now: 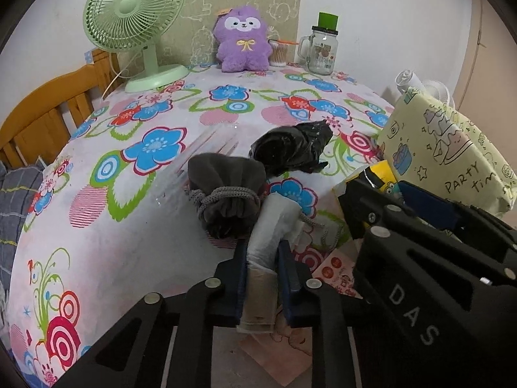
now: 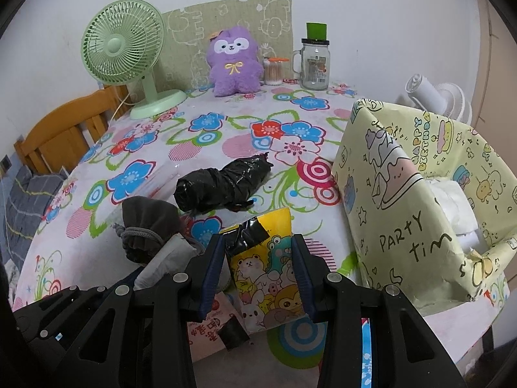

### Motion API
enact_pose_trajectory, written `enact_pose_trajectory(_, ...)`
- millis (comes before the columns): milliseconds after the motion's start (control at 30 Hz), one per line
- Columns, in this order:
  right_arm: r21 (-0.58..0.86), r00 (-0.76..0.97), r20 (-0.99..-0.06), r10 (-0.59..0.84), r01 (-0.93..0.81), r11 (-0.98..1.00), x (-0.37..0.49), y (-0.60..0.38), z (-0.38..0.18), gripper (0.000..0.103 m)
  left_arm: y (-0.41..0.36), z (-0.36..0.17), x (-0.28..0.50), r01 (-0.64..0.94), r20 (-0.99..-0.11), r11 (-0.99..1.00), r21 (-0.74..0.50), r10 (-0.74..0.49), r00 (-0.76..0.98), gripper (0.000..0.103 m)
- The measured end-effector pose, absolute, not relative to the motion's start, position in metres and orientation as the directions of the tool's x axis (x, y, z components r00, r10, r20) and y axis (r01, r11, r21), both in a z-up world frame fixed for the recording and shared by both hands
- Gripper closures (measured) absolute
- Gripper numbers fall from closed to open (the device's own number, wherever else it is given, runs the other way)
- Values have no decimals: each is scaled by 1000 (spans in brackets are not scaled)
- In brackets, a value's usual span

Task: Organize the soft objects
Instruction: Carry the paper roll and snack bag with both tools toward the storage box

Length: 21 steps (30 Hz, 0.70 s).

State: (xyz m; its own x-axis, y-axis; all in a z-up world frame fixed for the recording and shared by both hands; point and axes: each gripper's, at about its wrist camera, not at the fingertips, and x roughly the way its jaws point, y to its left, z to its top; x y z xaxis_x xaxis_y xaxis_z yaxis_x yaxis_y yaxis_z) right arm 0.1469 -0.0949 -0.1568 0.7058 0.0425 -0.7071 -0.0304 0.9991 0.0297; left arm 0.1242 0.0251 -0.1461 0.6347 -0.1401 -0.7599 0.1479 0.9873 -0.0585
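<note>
My left gripper is shut on a white soft pack near the table's front edge. A grey drawstring pouch lies just beyond it, and a black plastic bundle lies further back. My right gripper is shut on a yellow cartoon-print packet with black tape on top. The pouch, the white pack and the black bundle also show in the right wrist view. A yellow "Party time" paper box stands at the right with white soft items inside.
A purple plush toy, a green desk fan, a cotton-swab tub and a glass jar mug stand along the back wall. A wooden chair is at the left. The table wears a floral cloth.
</note>
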Motion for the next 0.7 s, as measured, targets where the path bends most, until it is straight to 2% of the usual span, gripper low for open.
enact_pose_trajectory(700, 80, 778, -622, 88, -48, 996, 123, -114, -103, 58, 7, -86, 106, 144, -674, 989, -18, -118, 729, 88)
